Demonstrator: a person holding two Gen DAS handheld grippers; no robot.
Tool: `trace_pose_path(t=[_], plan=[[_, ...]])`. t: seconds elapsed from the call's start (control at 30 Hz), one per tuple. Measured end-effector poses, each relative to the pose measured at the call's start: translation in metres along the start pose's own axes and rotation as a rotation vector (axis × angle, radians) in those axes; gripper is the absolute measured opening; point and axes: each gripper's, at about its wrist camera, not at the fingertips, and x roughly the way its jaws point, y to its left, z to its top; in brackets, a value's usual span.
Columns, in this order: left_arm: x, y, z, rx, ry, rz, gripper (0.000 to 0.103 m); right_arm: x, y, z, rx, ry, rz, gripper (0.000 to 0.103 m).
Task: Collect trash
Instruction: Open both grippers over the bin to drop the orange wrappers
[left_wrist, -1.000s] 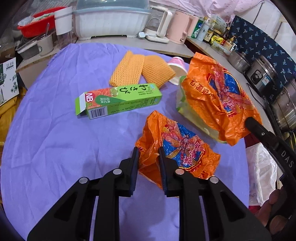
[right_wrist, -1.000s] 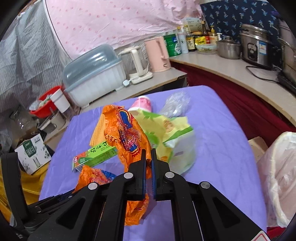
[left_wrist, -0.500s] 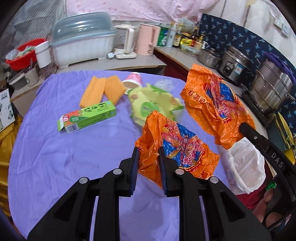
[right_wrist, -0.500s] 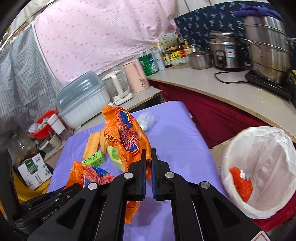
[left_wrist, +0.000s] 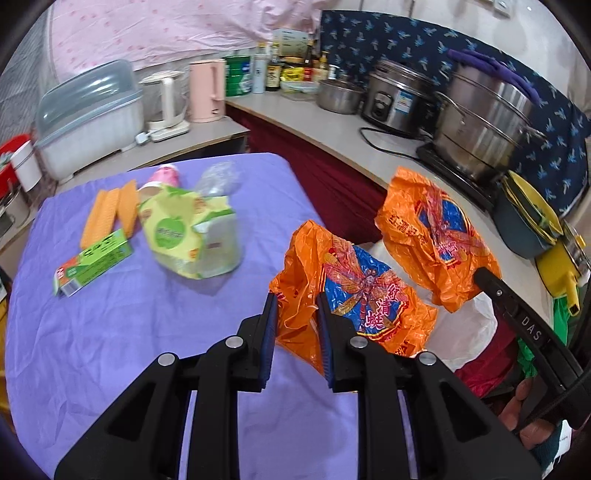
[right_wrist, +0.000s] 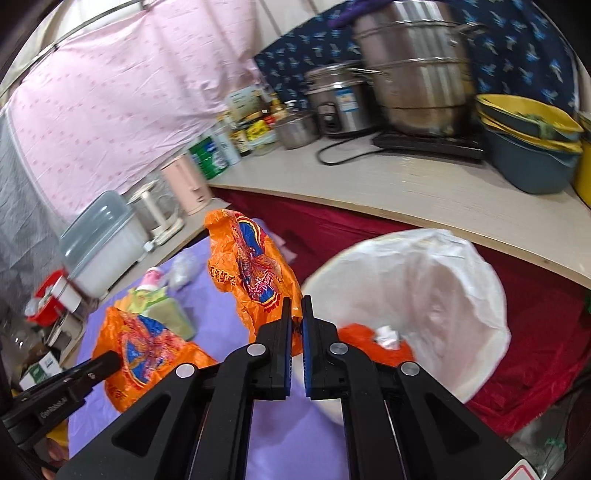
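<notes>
My left gripper (left_wrist: 295, 299) is shut on a crumpled orange bag (left_wrist: 354, 288) with a blue dragonfly print, held over the right edge of the purple table (left_wrist: 110, 350). A second orange bag (left_wrist: 436, 236) of the same kind hangs from my right gripper (right_wrist: 296, 302), which is shut on it (right_wrist: 255, 273). Just right of that gripper stands the bin with a white liner (right_wrist: 417, 288), orange and white scraps in its bottom (right_wrist: 384, 341). In the left wrist view the liner (left_wrist: 461, 332) shows below both bags. In the right wrist view the left gripper's bag (right_wrist: 144, 347) hangs at lower left.
On the table lie a green carton (left_wrist: 92, 262), a yellow-green packet (left_wrist: 188, 232), orange foam nets (left_wrist: 110, 210), a pink cup (left_wrist: 164, 177) and clear plastic (left_wrist: 218, 177). A counter (left_wrist: 332, 129) with pots and kettles curves behind and right. Red cloth (right_wrist: 517, 321) surrounds the bin.
Both grippers have carried their orange bags to the right, off the middle of the table toward the bin. The bin has come into full view beside the right gripper.
</notes>
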Motion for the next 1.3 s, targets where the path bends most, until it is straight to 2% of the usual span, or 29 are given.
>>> trace_pose_path(t=[0.3,0.67,0.83,0.93,1.0,1.03,1.07,1.3], plan=[[0.035,-0.074,0.009,0.101,0.033,-0.066,0.020,-0.007,-0.075,-0.004,0.081,-0.006,-0.124,0.005],[0.077,-0.133,0.010,0.183,0.072,-0.111,0.021,0.002,-0.119,-0.015,0.139,0.027,-0.193,0.005],[0.089,-0.137,0.009,0.181,0.079,-0.106,0.024,0.008,-0.121,-0.015,0.140,0.035,-0.199,0.008],[0.091,-0.133,0.010,0.160,0.082,-0.097,0.036,0.010,-0.118,-0.014,0.139,0.029,-0.195,0.012],[0.092,-0.130,0.010,0.143,0.086,-0.092,0.041,0.009,-0.114,-0.013,0.136,0.020,-0.190,0.021],[0.092,-0.128,0.011,0.137,0.084,-0.088,0.046,0.009,-0.113,-0.012,0.136,0.013,-0.191,0.029],[0.091,-0.125,0.010,0.133,0.081,-0.085,0.048,0.007,-0.112,-0.012,0.138,0.006,-0.186,0.033],[0.084,-0.104,0.012,0.090,0.067,-0.065,0.049,0.003,-0.102,-0.007,0.131,-0.004,-0.166,0.033]])
